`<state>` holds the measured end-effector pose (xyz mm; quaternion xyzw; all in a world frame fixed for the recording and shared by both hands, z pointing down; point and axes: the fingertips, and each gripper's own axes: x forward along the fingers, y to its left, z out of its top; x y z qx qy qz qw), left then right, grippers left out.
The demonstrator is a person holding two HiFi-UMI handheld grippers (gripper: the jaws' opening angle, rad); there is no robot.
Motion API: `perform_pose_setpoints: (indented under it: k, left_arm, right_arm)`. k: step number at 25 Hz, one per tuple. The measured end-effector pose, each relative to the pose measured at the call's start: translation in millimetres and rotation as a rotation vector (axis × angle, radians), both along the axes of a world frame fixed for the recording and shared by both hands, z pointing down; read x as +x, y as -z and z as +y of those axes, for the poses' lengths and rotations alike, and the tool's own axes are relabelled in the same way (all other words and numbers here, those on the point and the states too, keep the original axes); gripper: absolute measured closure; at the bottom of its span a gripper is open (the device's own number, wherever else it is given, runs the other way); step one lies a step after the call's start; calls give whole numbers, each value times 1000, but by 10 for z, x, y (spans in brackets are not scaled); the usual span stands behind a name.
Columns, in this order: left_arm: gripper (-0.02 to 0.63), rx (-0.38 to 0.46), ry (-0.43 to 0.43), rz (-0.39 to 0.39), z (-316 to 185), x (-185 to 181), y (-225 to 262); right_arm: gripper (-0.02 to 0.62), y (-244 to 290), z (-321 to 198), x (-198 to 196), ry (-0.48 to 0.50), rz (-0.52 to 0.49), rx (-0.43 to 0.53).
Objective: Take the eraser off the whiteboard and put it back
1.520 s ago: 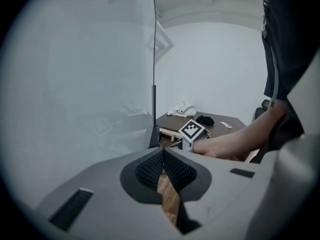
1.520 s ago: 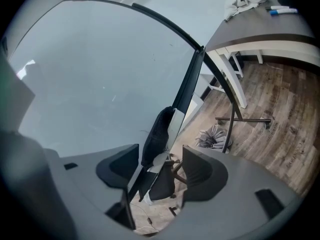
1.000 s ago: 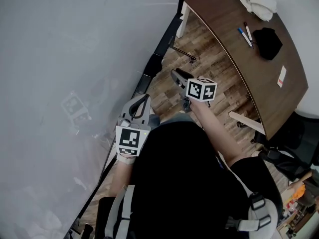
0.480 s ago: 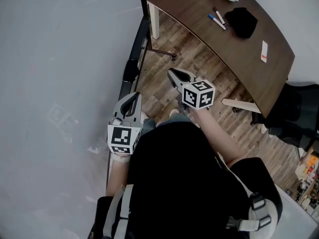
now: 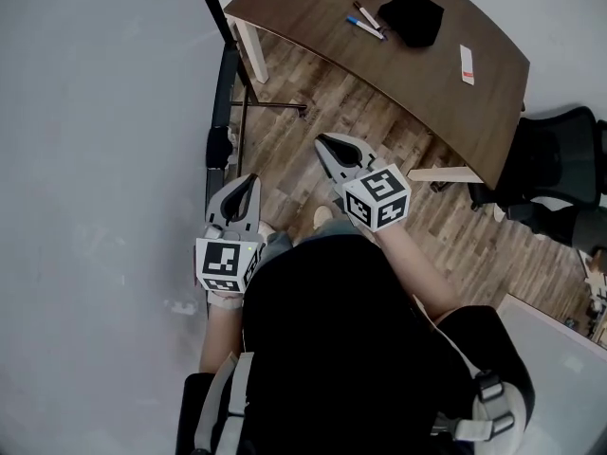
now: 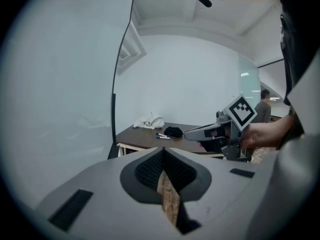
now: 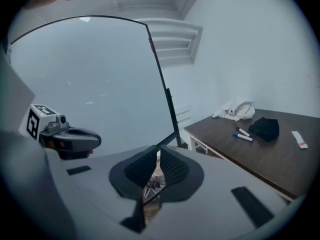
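We see the whiteboard (image 5: 95,159) filling the left half of the head view, with its dark lower rail (image 5: 223,112) running down from the top centre. The left gripper (image 5: 248,180) sits at centre left, just beside that rail and clear of the board face. In the left gripper view its jaws (image 6: 163,151) stand together at the tips with nothing between them, and only a thin strip of wooden floor shows through the slit behind. The right gripper (image 5: 327,145) sits at centre, over the plank floor (image 5: 313,93), and points toward the upper left of the frame. In the right gripper view its jaws (image 7: 157,151) are likewise closed on nothing. Each gripper appears in the other's view: the right one (image 6: 192,132) at centre right, the left one (image 7: 92,139) at centre left. We find a brown table (image 5: 446,93) in the upper right of the head view. On it lie a black lumpy item (image 5: 411,17), two markers (image 5: 365,25) just beside it, and a small white slip (image 5: 467,64) further right. A white cloth (image 7: 234,110) rests at the table's far end. We cannot tell whether the black item is the eraser, and neither gripper holds or touches it. A black office chair (image 5: 560,159) stands at the right edge.
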<state>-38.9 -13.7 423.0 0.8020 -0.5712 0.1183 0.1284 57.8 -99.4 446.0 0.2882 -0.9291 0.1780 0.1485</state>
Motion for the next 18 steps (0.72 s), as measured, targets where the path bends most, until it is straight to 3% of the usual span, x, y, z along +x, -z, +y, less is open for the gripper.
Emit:
perform_pose_setpoints:
  k: [18]
  left_arm:
    - [598, 120, -140, 24, -210, 459, 326]
  right_arm:
    - [563, 723, 304, 818, -120, 28, 280]
